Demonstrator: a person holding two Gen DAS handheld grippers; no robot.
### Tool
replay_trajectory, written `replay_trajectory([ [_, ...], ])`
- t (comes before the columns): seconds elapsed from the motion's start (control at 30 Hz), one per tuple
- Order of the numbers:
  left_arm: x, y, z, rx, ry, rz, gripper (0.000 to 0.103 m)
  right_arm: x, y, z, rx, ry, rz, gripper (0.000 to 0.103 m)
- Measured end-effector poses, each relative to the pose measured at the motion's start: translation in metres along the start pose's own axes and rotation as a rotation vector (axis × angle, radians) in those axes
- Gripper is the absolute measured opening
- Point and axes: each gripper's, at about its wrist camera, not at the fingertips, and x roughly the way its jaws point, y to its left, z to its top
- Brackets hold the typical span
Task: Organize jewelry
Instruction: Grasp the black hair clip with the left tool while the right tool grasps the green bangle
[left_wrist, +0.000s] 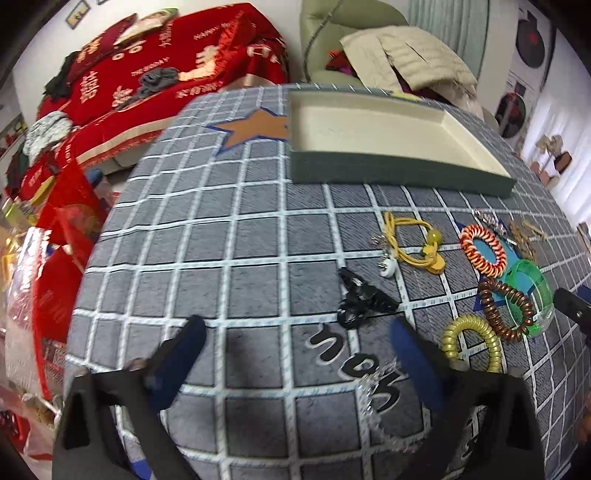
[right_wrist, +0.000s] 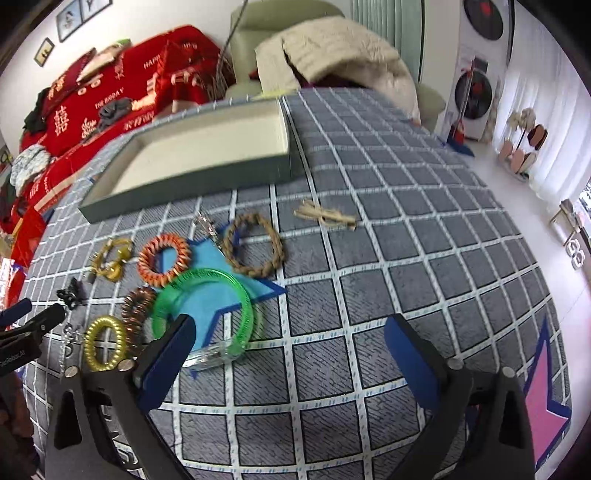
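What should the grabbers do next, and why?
Probably lower the left gripper onto the black hair clip. Its fingers are open and empty, the clip lies just ahead of them, and the box has nothing in it yet. The right gripper is open too, near the green bangle.

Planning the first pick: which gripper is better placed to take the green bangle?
Right. The right gripper is open just beside the green bangle; the left gripper faces the black clip.
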Motion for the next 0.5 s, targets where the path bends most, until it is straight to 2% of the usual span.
replay_trajectory([
  [0.1,0.009,-0.006,0.002,0.007,0.017,-0.018,0.103,0.012,0.001,0.003,-0.009,0.039,0.004,0.088],
  [0.17,0.008,-0.010,0.003,0.009,0.009,-0.020,0.100,0.019,0.004,0.004,-0.018,0.060,0.013,0.075],
  [0.2,0.008,-0.012,0.004,0.013,0.004,-0.024,0.095,0.022,0.007,0.004,-0.034,0.064,0.007,0.075],
  [0.27,0.007,-0.014,0.006,0.021,-0.007,-0.027,0.083,0.023,0.017,0.003,-0.085,0.064,-0.019,0.067],
  [0.3,0.006,-0.015,0.007,0.027,-0.013,-0.033,0.070,0.022,0.021,0.003,-0.102,0.060,-0.020,0.063],
  [0.33,0.005,-0.017,0.008,0.039,-0.019,-0.041,0.053,0.021,0.023,0.002,-0.109,0.059,-0.013,0.055],
  [0.37,0.004,-0.019,0.008,0.050,-0.020,-0.045,0.051,0.019,0.025,0.002,-0.118,0.059,-0.007,0.046],
  [0.4,0.004,-0.019,0.009,0.055,-0.018,-0.053,0.037,0.018,0.028,0.001,-0.127,0.058,-0.005,0.040],
  [0.47,0.002,-0.018,0.010,0.056,-0.012,-0.068,0.037,0.015,0.031,0.000,-0.134,0.061,0.007,0.013],
  [0.5,0.001,-0.017,0.010,0.055,-0.009,-0.079,0.037,0.013,0.032,-0.001,-0.136,0.063,0.009,0.011],
])
